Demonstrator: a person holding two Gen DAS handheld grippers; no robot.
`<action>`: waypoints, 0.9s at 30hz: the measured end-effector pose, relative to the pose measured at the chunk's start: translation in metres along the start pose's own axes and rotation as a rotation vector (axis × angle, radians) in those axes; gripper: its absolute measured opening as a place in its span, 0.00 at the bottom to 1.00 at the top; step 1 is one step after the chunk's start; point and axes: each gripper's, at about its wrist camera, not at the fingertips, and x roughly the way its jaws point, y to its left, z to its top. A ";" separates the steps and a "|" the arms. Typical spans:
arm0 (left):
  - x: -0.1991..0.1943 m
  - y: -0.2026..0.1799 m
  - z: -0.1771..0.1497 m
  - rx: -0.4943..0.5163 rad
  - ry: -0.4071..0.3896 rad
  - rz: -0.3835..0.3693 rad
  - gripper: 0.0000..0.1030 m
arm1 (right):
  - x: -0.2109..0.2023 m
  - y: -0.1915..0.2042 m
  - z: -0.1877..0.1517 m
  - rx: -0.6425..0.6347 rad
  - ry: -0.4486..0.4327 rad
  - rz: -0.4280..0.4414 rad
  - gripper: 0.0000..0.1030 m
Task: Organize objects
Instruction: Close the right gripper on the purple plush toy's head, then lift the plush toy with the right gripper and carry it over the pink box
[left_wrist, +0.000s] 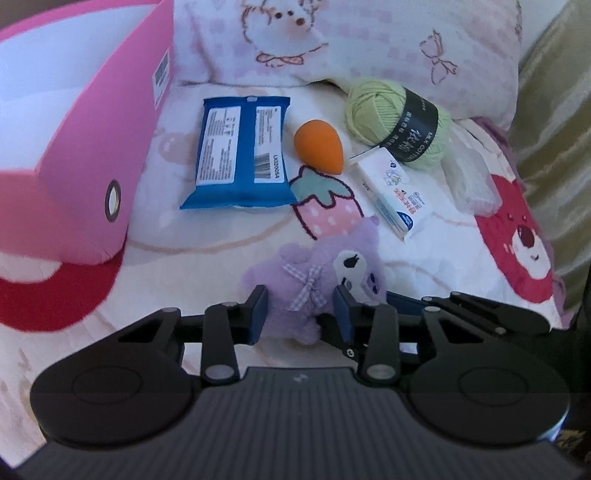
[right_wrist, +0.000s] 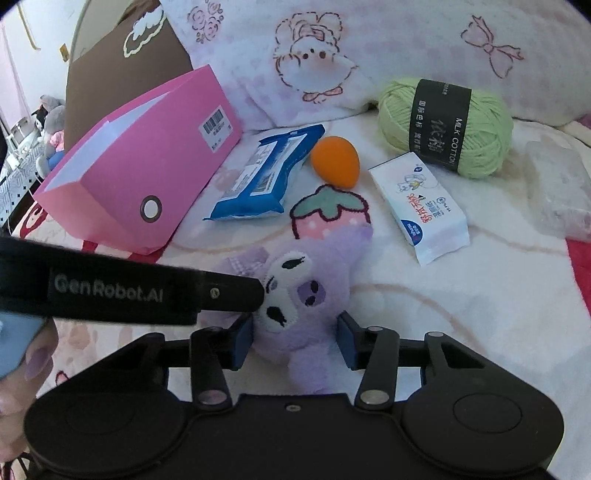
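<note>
Both grippers bracket the purple plush toy (left_wrist: 314, 284) lying on the bed (patterned blanket): left gripper (left_wrist: 301, 314) fingers clamped on it; right gripper (right_wrist: 295, 341) fingers apart, flanking it.

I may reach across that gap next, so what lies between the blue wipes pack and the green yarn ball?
The orange egg-shaped sponge lies between the blue wipes pack and the green yarn ball; both wrist views show it.
</note>
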 end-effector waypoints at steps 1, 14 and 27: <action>0.000 0.002 0.000 -0.014 0.003 -0.007 0.36 | 0.000 0.000 0.000 0.001 0.000 0.001 0.51; 0.008 0.014 0.000 -0.041 -0.003 -0.025 0.35 | 0.003 0.001 -0.004 -0.009 -0.015 -0.026 0.50; -0.009 0.019 -0.007 -0.058 -0.001 -0.071 0.32 | -0.006 0.016 -0.010 -0.043 -0.040 -0.046 0.47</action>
